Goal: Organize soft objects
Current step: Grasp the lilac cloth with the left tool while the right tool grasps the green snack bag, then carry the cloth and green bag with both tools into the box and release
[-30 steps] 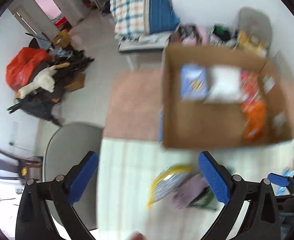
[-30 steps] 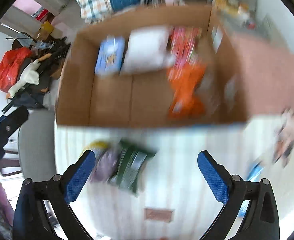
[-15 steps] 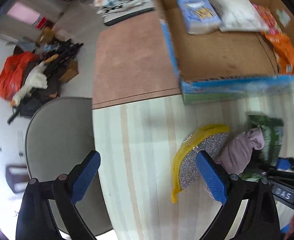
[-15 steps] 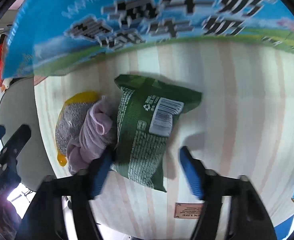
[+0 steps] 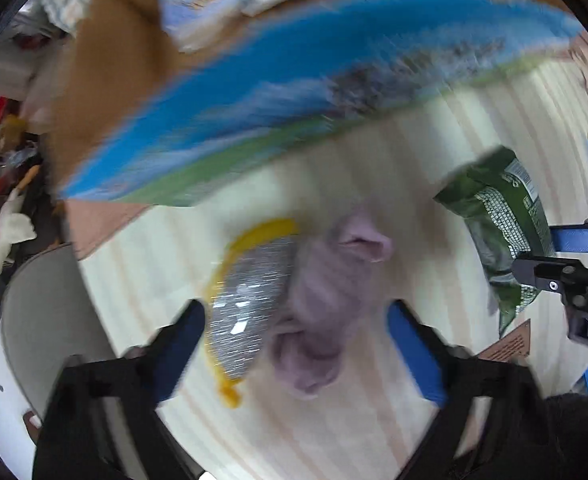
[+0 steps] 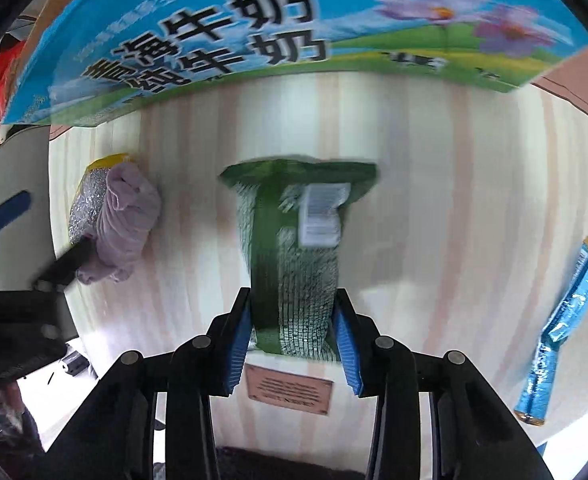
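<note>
My right gripper (image 6: 294, 320) is shut on the near end of a green snack bag (image 6: 294, 256), which lies on the pale striped table; the bag also shows in the left wrist view (image 5: 502, 236). My left gripper (image 5: 294, 324) is open, its fingers on either side of a rolled mauve cloth (image 5: 326, 300) and a silver-and-yellow scrubbing pad (image 5: 249, 300) that lie touching each other. Both also show in the right wrist view, the cloth (image 6: 123, 220) beside the pad (image 6: 85, 204).
An open cardboard box with a blue-and-green printed side (image 6: 253, 20) stands just behind the objects; packets lie inside it (image 5: 197, 4). A blue foil packet (image 6: 562, 316) lies at the table's right. A grey chair (image 5: 41, 320) is left of the table.
My right gripper has closed on the green bag and pulled it right, away from the cloth. My left gripper has moved in low around the cloth and pad.
</note>
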`<state>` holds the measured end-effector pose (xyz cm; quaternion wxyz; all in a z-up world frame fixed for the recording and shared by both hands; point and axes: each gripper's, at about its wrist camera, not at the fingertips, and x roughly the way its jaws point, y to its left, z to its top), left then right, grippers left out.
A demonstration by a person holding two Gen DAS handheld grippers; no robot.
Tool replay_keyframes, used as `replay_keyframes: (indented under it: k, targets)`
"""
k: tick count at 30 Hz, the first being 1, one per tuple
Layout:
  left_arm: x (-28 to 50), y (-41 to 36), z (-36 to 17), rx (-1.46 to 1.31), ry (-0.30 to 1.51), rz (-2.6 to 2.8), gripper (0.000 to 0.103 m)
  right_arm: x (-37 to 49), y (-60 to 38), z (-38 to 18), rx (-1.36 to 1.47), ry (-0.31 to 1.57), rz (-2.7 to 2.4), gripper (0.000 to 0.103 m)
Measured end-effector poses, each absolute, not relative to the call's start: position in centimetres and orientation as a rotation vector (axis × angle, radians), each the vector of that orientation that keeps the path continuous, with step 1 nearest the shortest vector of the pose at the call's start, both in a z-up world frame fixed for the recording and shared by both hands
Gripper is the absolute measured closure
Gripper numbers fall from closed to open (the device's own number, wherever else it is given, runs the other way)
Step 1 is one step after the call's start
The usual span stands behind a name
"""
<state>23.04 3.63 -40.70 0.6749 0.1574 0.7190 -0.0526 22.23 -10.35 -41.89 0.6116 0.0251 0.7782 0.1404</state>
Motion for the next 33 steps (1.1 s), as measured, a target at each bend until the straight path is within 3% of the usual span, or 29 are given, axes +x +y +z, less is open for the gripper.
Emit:
replay_keyframes:
  k: [1,5,7,9,15,26,33]
  targets:
    - [23.2,3.2,-41.3,0.355,1.641,-0.122,0.045,22.2,-10.7,-41.9,0.062,1.8,0.324,0.061]
    - [23.2,2.5,-43.6,0.317,1.724,-0.114,0.049,22.3,-11.6,-42.2,0.076,1.812,0.33,0.061]
    - [23.1,3.0,-44.5,0.256,1.758,-0.071,0.061,22.9,-12.0,-42.5,0.087,1.831,0.338,0.061]
    - [23.1,4.3,-44.4,0.096,1.78,-0.029,0.064,23.0,-12.1,-42.9,0.092,1.837,0.328,0.061]
    - [20.0,6.4,-44.3,-0.296,1.83,0.013,0.064,22.3,-12.6,-43.2,0.071,1.864,0.331,0.066]
    - [18.8,5.3,-44.7,-0.263,1.794,0.067,0.064,20.7,-10.4,-44.2,-0.018,1.885,0.31,0.065]
    - [19.6,4.2,-40.2,-0.283,1.717,0.047,0.068,20.1,-9.0,-43.6,-0.039,1.855,0.319,0.07]
